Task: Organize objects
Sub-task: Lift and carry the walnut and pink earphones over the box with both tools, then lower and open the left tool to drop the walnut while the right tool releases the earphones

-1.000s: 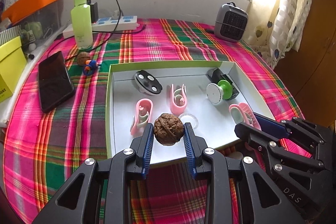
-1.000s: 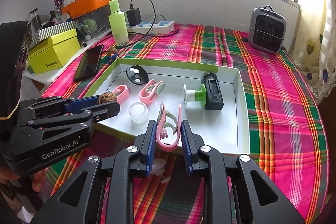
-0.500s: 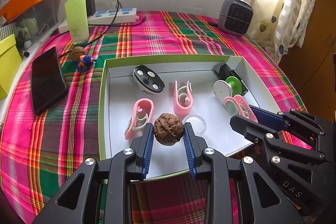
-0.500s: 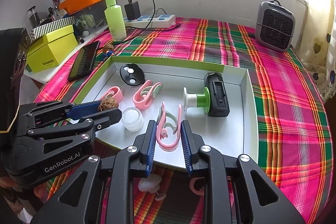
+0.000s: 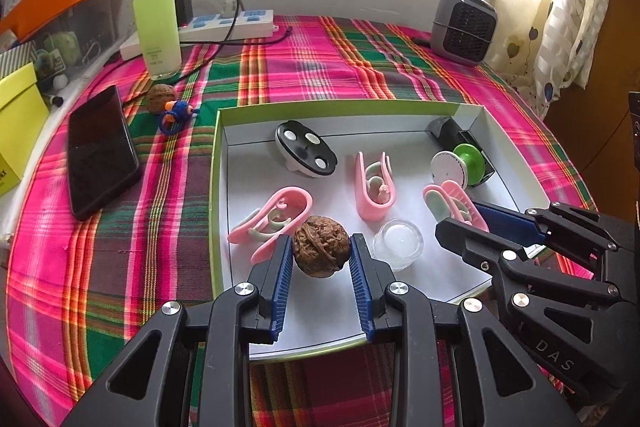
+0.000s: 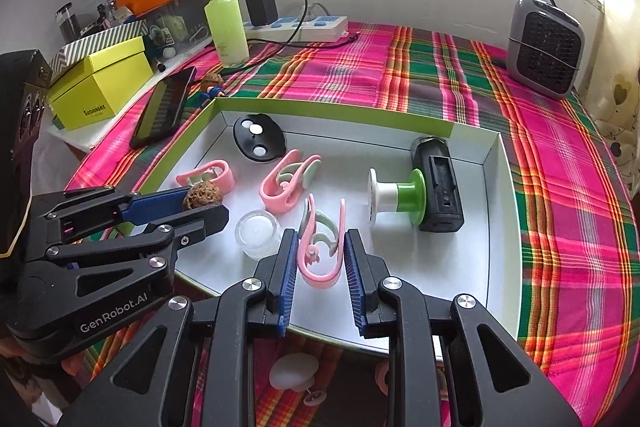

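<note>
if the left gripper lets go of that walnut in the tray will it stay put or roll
The walnut looks round and hard, so on the tray's smooth floor it would probably roll a little. Its wrinkled shell likely keeps it from slipping in the left gripper.

A lived-in home: plaid tablecloth [image 5: 320, 67], heart-print curtain [image 5: 568, 27], power strip [image 6: 296, 27], cluttered windowsill.

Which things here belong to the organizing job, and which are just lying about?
Job:
- walnut in left hand-held gripper
- pink clip in right hand-held gripper
- white tray with two more clips, thread spool, clear jar, black disc, black case

Lying about:
- phone
- green bottle
- power strip
- small heater
- yellow box
</note>
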Demonstrator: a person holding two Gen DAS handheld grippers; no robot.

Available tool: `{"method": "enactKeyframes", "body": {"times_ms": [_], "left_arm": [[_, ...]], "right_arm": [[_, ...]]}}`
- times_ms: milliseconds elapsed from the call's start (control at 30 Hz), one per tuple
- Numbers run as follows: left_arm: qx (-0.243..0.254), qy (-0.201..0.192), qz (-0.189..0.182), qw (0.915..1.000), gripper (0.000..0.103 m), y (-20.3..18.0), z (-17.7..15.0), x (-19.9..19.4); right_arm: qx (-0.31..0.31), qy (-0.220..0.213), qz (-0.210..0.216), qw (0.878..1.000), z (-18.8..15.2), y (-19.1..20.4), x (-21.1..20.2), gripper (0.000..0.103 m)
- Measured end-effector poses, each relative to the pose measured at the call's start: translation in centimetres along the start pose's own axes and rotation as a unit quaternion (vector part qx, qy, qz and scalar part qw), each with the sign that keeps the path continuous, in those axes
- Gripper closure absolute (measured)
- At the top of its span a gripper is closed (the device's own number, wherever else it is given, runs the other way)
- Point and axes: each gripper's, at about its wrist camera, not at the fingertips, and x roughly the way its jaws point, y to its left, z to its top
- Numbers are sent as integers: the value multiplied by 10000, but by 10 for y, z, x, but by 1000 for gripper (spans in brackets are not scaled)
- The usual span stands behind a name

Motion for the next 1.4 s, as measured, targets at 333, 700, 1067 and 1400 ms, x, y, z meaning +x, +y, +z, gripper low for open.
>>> {"method": "enactKeyframes", "body": {"times_ms": [333,700,1067,1400], "left_arm": [[108,12,69,9999,76,-1,4,5],[166,19,113,9998,76,-4,6,7],[166,22,125,9998,76,-5,6,7],[152,24,131,9998,76,-3,6,7]], "right_arm": [[-34,111,-50,9999,2,1,11,78],[-94,148,-88,9998,4,1,17,78],[-125,146,-108,9998,4,1,18,78],[-71,149,-116,9998,4,1,17,78]]}}
